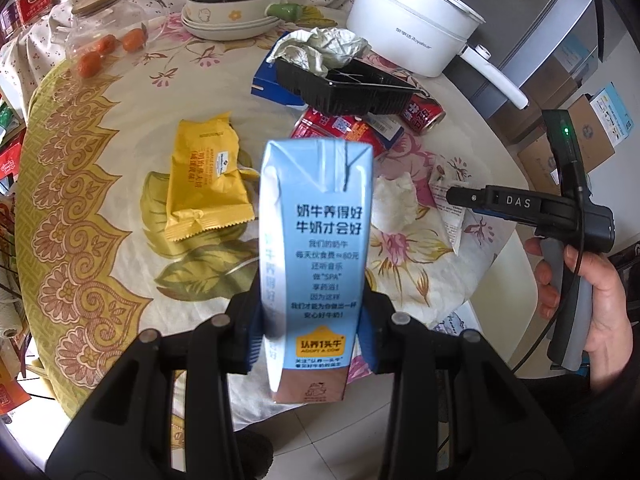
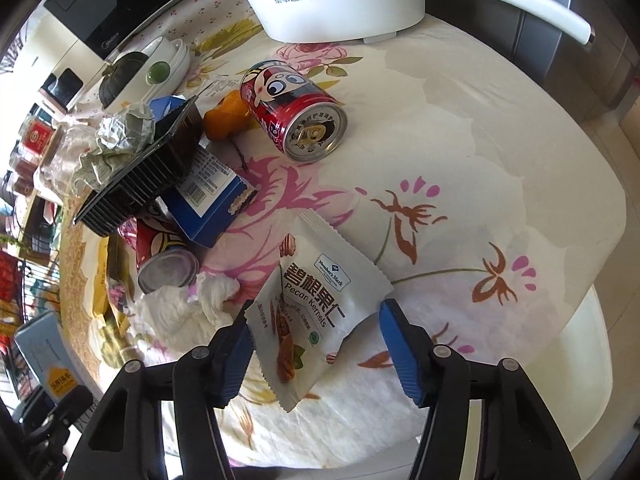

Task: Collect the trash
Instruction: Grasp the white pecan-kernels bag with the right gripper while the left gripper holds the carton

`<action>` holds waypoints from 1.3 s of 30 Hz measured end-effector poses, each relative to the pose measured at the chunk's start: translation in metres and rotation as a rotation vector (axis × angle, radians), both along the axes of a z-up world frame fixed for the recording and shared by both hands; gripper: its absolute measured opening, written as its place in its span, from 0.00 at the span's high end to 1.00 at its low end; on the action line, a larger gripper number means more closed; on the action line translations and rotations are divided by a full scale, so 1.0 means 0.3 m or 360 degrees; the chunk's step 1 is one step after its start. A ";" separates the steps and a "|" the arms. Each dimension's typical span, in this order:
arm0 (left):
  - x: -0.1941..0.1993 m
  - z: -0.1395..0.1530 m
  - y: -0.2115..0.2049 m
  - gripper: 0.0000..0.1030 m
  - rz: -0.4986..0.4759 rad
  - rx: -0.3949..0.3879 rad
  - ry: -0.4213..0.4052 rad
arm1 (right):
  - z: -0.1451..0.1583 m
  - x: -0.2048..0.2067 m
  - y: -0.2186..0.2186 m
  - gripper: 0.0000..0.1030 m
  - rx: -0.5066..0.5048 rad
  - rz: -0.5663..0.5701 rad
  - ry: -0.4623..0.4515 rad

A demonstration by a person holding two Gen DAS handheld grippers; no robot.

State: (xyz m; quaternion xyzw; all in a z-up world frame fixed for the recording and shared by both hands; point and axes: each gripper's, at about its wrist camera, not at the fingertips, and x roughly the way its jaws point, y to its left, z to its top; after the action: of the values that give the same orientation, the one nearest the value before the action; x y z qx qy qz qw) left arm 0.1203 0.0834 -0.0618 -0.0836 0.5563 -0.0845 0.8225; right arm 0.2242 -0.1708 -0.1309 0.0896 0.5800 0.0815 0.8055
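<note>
Milk carton (image 1: 316,248) at frame centre, clamped upright in left gripper (image 1: 310,338). Right gripper (image 2: 320,344) wide open, straddling pecan packet (image 2: 320,304), not gripping. Remaining: red can (image 2: 294,110), black tray (image 2: 148,172), tissue (image 2: 188,300), yellow wrapper (image 1: 206,178). Mostly undone.

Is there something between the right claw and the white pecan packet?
Nothing visible: the white pecan kernel packet lies directly between the open right claw's fingers; the crumpled white tissue sits aside, to its left.
</note>
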 end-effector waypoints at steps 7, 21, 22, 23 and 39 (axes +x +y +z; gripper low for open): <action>0.007 -0.016 -0.032 0.60 -0.0033 0.0013 0.0027 | 0.027 -0.038 -0.035 0.51 -0.0090 0.0020 -0.0044; 0.004 -0.014 -0.038 0.60 -0.0051 0.0015 0.0019 | 0.006 0.000 -0.101 0.17 0.0052 -0.0104 0.0027; 0.002 -0.013 -0.035 0.60 -0.0047 0.0012 0.0017 | -0.001 0.006 -0.102 0.17 0.0086 -0.0124 0.0041; 0.001 -0.011 -0.032 0.60 -0.0044 0.0011 0.0015 | -0.007 0.012 -0.100 0.17 0.0106 -0.0144 0.0052; 0.007 -0.013 -0.042 0.60 -0.0073 0.0014 0.0014 | -0.036 0.028 -0.010 0.55 -0.0201 -0.0123 -0.0038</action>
State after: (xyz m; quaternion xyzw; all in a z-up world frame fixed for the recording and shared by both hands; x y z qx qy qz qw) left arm 0.1223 0.0708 -0.0657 -0.0676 0.5619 -0.1006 0.8182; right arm 0.2325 -0.1737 -0.1417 0.0598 0.5704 0.0146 0.8191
